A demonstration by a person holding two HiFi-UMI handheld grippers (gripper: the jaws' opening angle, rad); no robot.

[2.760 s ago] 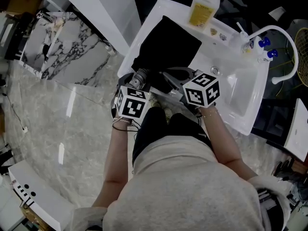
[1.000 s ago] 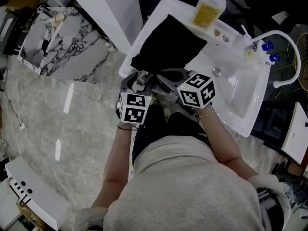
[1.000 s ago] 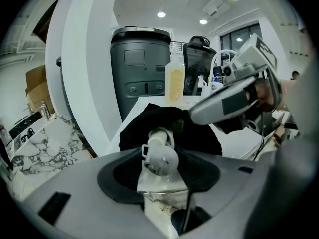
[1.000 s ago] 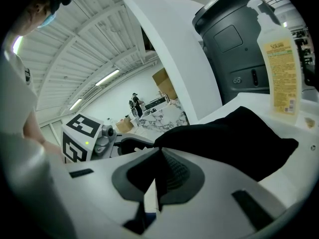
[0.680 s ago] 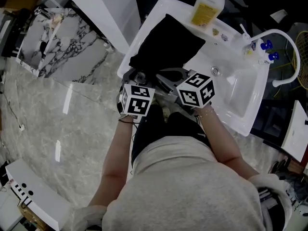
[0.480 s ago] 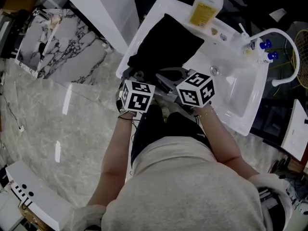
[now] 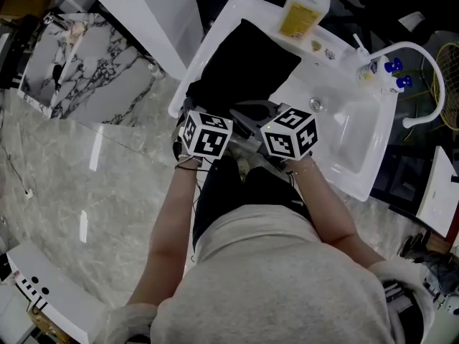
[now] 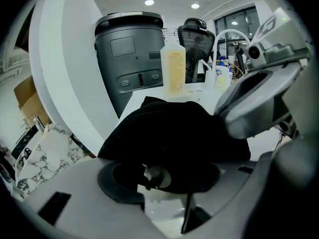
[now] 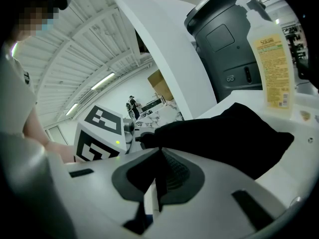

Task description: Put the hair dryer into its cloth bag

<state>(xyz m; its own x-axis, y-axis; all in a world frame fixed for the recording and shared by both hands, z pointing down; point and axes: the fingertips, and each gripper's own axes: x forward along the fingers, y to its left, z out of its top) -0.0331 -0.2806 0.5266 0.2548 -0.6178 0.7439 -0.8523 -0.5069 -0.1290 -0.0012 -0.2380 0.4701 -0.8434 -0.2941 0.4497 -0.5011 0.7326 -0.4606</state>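
Observation:
The black cloth bag (image 7: pixel 244 67) lies on the white counter left of the basin. It bulges in the left gripper view (image 8: pixel 174 133). No hair dryer can be told apart from it. My left gripper (image 7: pixel 201 111) is at the bag's near left corner. Its jaws (image 8: pixel 164 183) stand apart, white counter shows in the gap, and black cloth and a small pale piece (image 8: pixel 155 176) lie at the tips. My right gripper (image 7: pixel 240 115) is at the bag's near edge. Its jaws are shut (image 9: pixel 157 156) and the black cloth (image 9: pixel 234 133) starts right at their tips.
A yellow soap bottle (image 7: pixel 305 9) stands at the counter's far end, beyond the bag. The basin (image 7: pixel 351 142) and a curved faucet (image 7: pixel 423 84) are to the right. A grey bin (image 8: pixel 129 59) stands behind the counter. Marble floor lies to the left.
My left gripper has moved up and to the right, closer to the bag's near left corner. The right gripper and the bag have stayed where they were.

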